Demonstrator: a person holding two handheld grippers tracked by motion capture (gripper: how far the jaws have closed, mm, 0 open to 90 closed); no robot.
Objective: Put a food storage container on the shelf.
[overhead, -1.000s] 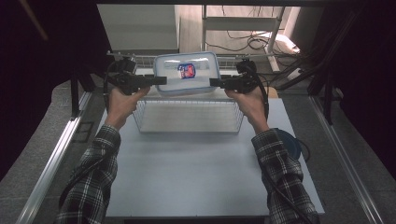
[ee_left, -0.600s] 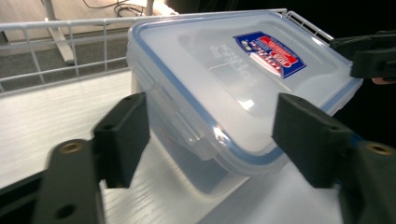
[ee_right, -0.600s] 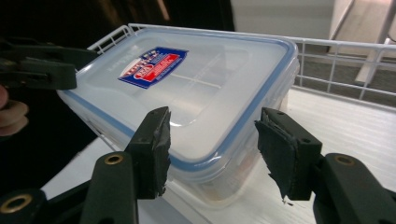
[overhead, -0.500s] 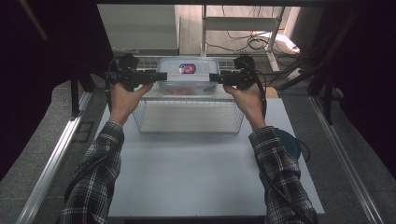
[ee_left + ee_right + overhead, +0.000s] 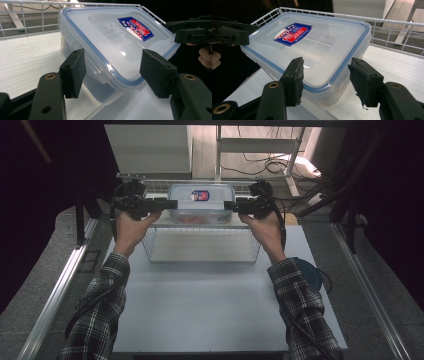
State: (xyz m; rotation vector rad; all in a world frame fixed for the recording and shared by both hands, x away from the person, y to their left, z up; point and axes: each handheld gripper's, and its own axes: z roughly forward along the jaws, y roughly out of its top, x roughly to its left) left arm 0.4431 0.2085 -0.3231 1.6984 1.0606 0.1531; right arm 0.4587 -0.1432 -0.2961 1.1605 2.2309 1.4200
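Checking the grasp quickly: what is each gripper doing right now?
Left gripper: closed on the clear plastic lidded container.
Right gripper: closed on its other end.

The high view is looking forward and down over the desk [image 5: 210, 310] from afar; both gripper views are facing inward, close, from opposite ends, sharing the lidded container [image 5: 117, 42].
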